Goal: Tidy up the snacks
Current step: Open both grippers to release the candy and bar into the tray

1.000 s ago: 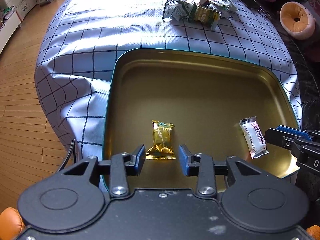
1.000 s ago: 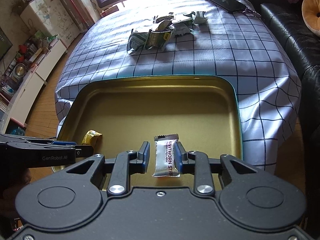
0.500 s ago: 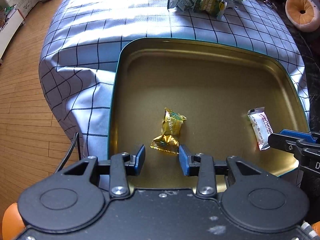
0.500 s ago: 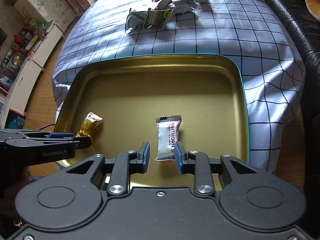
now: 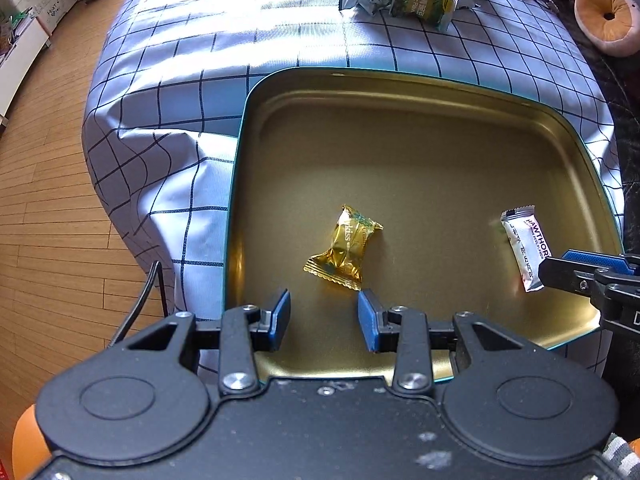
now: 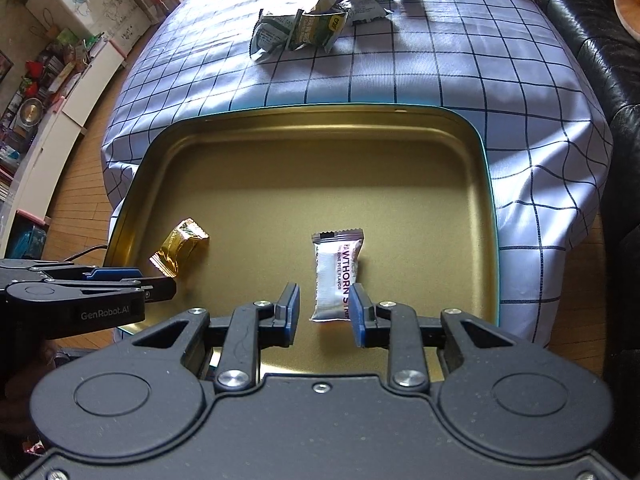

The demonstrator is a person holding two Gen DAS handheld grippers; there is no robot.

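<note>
White wrapper (image 6: 337,276): "HAWTHORN", partly cut off, small line ending "PEEL FLAVOR". Left gripper (image 6: 158,282) body: "GenRobot.AI". Gold candy (image 5: 346,247): lettering ending "kiss". Far packets' print unreadable.

Bright daylight from beyond the jaws, blown-out glare on the far blue-checked white cloth (image 5: 224,28), soft sheen on the gold metal tray (image 6: 280,184), sharp focus, fisheye bending at edges
</note>
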